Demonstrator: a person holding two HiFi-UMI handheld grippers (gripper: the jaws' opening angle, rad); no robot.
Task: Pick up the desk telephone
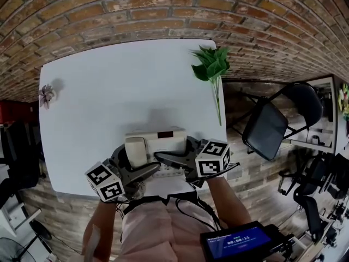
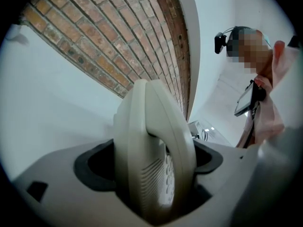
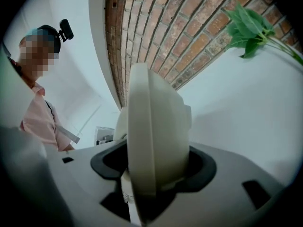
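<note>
A cream desk telephone (image 1: 158, 142) with its handset (image 1: 136, 150) on the left side sits at the near edge of the white table (image 1: 109, 86). My left gripper (image 1: 136, 167) comes in from the left and is shut on the phone's handset side; in the left gripper view the handset (image 2: 156, 145) fills the gap between the jaws of that gripper (image 2: 151, 183). My right gripper (image 1: 177, 158) reaches in from the right. In the right gripper view the phone's cream body (image 3: 154, 131) stands wedged between the jaws of this gripper (image 3: 151, 178).
A green leafy sprig (image 1: 212, 67) lies at the table's far right corner and a small pink flower (image 1: 46, 95) at its left edge. A black folding chair (image 1: 270, 127) stands to the right of the table. A device with a blue screen (image 1: 240, 242) hangs at the person's chest.
</note>
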